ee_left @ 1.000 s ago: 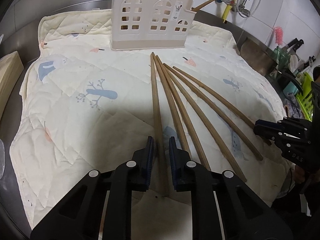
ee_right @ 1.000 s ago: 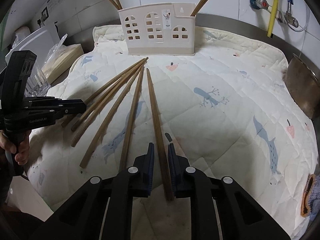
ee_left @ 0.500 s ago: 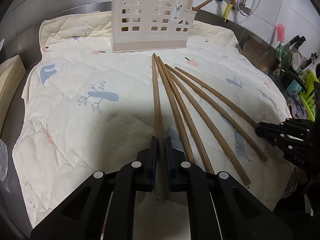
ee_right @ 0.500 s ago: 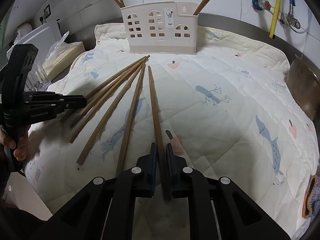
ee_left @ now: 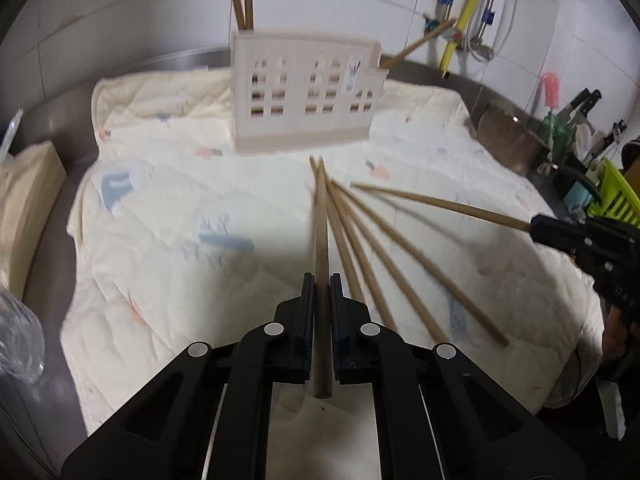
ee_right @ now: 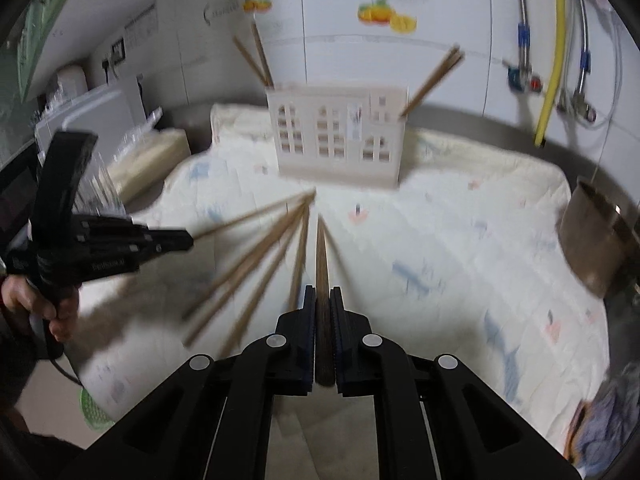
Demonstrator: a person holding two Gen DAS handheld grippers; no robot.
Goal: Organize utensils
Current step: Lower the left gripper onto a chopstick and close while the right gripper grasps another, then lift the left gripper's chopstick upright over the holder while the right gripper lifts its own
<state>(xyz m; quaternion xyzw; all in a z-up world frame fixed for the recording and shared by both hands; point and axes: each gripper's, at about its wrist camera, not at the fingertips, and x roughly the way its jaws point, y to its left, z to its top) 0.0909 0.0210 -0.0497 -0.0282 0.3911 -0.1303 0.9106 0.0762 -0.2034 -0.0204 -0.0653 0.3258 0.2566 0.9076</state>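
I have each gripper, left and right, pinching one chopstick lengthwise, tips aimed at the holder straight ahead by the quilt's far edge (four lie loose).

Both fisheye views sit low behind their own fingers, facing the holder by the wall. They share the quilt — the left view from the left, the right from the right.

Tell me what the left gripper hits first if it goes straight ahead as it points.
Probably the cream utensil holder. The left gripper, shut on a wooden chopstick, aims just right of its middle; the chopstick tip would arrive first. Depth is unclear.
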